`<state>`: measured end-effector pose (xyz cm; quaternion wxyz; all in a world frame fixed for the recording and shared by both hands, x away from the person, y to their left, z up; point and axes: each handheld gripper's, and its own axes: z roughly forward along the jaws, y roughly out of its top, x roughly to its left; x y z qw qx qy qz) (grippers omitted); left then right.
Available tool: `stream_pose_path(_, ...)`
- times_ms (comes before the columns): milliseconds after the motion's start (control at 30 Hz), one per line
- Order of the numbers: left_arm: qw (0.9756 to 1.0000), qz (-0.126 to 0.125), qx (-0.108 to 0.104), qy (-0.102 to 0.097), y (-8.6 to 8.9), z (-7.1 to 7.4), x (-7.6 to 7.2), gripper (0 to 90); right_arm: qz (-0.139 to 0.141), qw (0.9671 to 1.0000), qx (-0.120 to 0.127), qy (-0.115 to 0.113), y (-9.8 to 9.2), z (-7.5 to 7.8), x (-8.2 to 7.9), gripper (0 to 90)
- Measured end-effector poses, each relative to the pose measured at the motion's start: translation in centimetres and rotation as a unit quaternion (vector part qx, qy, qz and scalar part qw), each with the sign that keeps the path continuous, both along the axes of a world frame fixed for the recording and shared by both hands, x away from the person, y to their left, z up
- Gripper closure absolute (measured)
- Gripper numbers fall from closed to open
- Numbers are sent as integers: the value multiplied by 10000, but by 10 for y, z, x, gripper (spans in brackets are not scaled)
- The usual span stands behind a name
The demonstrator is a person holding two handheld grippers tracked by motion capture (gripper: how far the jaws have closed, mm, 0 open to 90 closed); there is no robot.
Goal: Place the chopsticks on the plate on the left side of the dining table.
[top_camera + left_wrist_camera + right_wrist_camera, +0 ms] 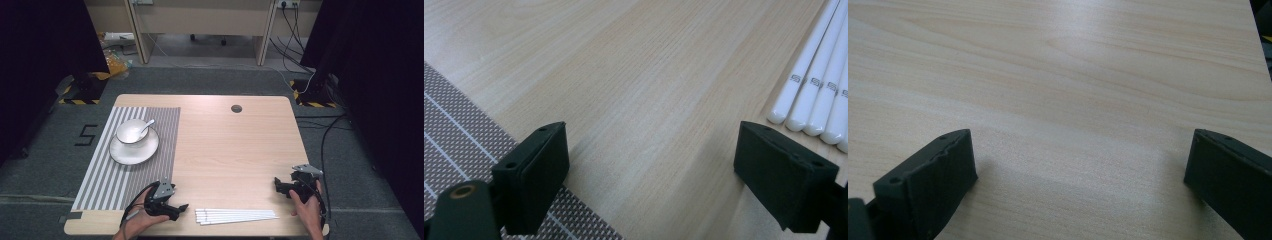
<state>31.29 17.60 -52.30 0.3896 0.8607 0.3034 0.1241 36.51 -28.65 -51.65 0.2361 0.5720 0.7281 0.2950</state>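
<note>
At the near edge of the table, I have the left gripper hovering with its jaws spread wide and nothing between them, and the bundle of white chopsticks lies just beside it, their rounded ends showing at the right of the left gripper view. My right gripper sits well apart at the other end of the bundle, its jaws likewise wide and holding nothing, over bare wood.

My worry is the chopsticks themselves: they are thin, smooth and lie touching side by side, so if I close on them I expect to pinch several at once or have one roll away. They also lie close to the table's front edge, and a careless nudge from either jaw could push one off. Coming in too flat, I could scrape the pads on the wood.

On the striped placemat to the far left, a white bowl stands on a white saucer; a spoon leans inside the bowl, its handle out over the rim. I cannot tell whether the bowl holds anything else
</note>
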Motion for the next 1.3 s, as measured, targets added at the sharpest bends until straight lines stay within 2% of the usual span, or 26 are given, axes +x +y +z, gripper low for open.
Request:
stream_pose_path(367, 10000, -75, 7, 15, 1, 1, 1, 143, -2, 10000, -1, -1, 0, 0, 0, 2)
stream_pose_path(567, 9996, -166, -52, 208, -1, 6, 3, 170, -1, 10000, 0, -1, 0, 0, 0, 2)
stream_pose_path(633, 9996, -226, -27, 161, -4, 12, 4, 175, -1, 10000, -1, -1, 0, 0, 0, 2)
stream_pose_path(733, 9993, -327, 37, 193, -7, 18, 5, 187, -2, 10000, -1, -1, 0, 0, 0, 2)
stream_pose_path(767, 9987, -433, 182, 220, -11, 23, 7, 193, -2, 10000, 0, -1, 0, 0, 0, 2)
stream_pose_path(900, 9975, -559, 337, 276, -17, 31, 9, 215, -6, 10000, 7, -1, 0, 0, 0, 2)
stream_pose_path(1033, 9938, -845, 605, 399, -29, 39, 10, 254, -1, 10000, 0, -1, 0, 0, 0, 2)
stream_pose_path(1133, 9893, -1090, 855, 462, -43, 43, 12, 283, 0, 10000, 0, -1, 0, 0, 0, 2)
stream_pose_path(1167, 9893, -1090, 855, 462, -43, 43, 12, 299, -1, 10000, 0, -1, 0, 0, 0, 2)
stream_pose_path(1200, 9869, -1225, 922, 505, -49, 44, 12, 316, -1, 10000, 0, 0, 0, 0, 0, 2)
stream_pose_path(1233, 9869, -1225, 922, 505, -49, 44, 12, 329, -1, 10000, 0, 0, 0, 0, 0, 2)
stream_pose_path(1300, 9827, -1416, 1077, 513, -59, 45, 13, 350, 0, 10000, 0, -1, 0, 0, 0, 2)
